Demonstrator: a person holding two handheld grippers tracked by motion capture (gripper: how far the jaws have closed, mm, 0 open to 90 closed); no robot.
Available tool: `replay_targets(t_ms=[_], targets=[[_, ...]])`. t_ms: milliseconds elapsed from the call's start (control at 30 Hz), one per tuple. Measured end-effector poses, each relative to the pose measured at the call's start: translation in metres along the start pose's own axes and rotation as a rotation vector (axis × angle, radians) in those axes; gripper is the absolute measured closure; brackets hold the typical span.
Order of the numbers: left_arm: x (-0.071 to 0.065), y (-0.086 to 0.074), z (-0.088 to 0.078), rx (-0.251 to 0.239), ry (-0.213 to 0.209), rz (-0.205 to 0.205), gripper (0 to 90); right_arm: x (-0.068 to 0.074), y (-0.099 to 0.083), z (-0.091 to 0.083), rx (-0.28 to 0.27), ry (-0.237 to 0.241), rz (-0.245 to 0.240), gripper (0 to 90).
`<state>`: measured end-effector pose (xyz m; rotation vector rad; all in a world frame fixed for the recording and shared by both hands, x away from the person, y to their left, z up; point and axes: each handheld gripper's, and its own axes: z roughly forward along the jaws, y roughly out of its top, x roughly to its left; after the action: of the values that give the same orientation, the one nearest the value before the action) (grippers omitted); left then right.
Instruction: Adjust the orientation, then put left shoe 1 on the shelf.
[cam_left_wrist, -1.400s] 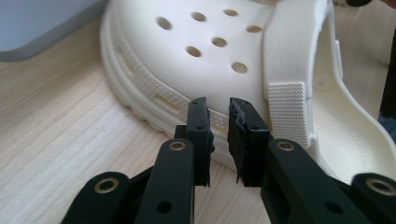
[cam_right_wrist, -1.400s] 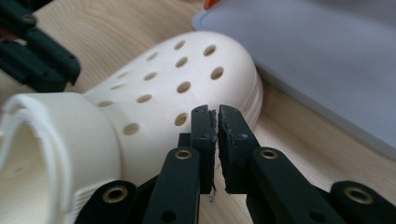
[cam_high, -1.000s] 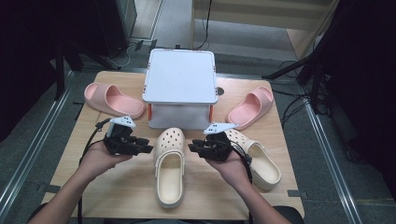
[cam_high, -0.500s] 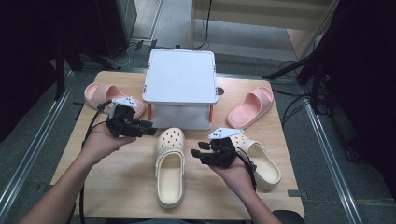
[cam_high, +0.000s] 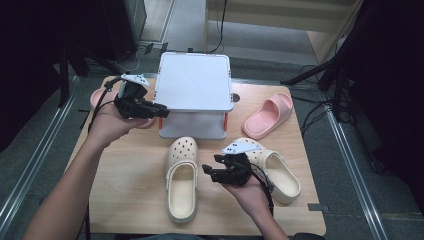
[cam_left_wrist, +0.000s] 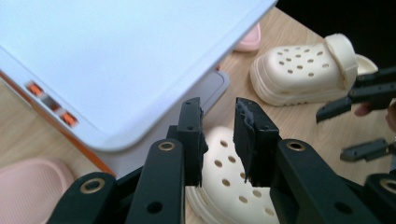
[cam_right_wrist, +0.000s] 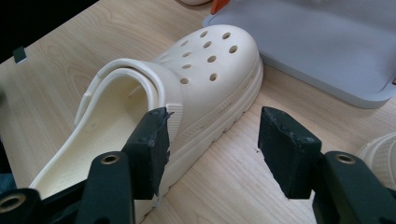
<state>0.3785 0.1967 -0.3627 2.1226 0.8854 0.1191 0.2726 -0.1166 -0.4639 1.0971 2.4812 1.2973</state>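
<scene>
Right tongs (cam_high: 212, 172), jaws just spread, flank the cream clog's (cam_high: 181, 176) side wall; left tongs (cam_high: 159, 111), narrowing and empty, hang beside the lidded box (cam_high: 194, 82). Seat pads deep before squeezing.

Lab: railed floor (cam_high: 30, 165), trailing cables (cam_high: 320, 107)

A light wooden table top (cam_high: 125, 200) with rounded corners carries everything. A white plastic storage box with orange latches (cam_high: 192, 131) stands on it, just beyond the left gripper (cam_high: 159, 112) and well ahead of the right gripper (cam_high: 209, 172). A cream perforated foam clog (cam_high: 181, 175) lies flat just to the left of the right gripper, its toe toward the box. A second cream clog (cam_high: 277, 172) lies just to that gripper's right. A pink foam slide sandal (cam_high: 267, 115) rests farther off, beyond and to its right. Another pink slide (cam_high: 97, 97) lies under the left gripper's hand, mostly hidden.
</scene>
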Motion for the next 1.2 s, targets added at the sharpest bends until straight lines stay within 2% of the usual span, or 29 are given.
replay_targets(t_ms=[67,133,200,233,300,400,533,667,900,1067,1200], targets=[[0.001,0.006,-0.001,0.000,0.000,0.004,73.5,0.004,-0.001,0.001,0.006,-0.005,-0.001,42.8],[0.001,0.013,-0.002,-0.006,0.034,0.034,76.5,0.007,-0.001,0.002,0.011,-0.011,-0.003,43.0],[0.006,0.016,-0.001,0.001,0.018,0.023,82.0,0.012,-0.002,0.003,0.017,-0.014,-0.002,43.0],[0.010,0.017,0.001,0.004,0.024,0.014,82.7,0.013,-0.002,0.004,0.019,-0.014,-0.003,43.0],[0.017,0.017,0.005,0.009,0.055,0.011,84.4,0.017,-0.003,0.005,0.021,-0.011,0.004,43.0],[0.025,0.014,0.009,0.012,0.069,0.012,84.4,0.023,-0.005,0.009,0.033,-0.009,0.012,41.9],[0.032,0.009,0.011,0.005,0.086,0.005,83.9,0.028,-0.007,0.017,0.039,0.000,0.055,37.6],[0.035,0.006,0.014,0.011,0.092,0.008,83.5,0.034,-0.008,0.027,0.057,-0.002,0.055,35.7],[0.040,0.003,0.011,-0.010,0.086,-0.004,83.6,0.041,-0.009,0.045,0.085,-0.014,0.069,35.8],[0.038,0.002,0.012,-0.010,0.094,0.009,83.7,0.040,-0.009,0.055,0.088,-0.030,0.094,39.3],[0.036,0.003,0.013,-0.009,0.107,0.024,83.6,0.037,-0.008,0.059,0.089,-0.068,0.083,45.4]])
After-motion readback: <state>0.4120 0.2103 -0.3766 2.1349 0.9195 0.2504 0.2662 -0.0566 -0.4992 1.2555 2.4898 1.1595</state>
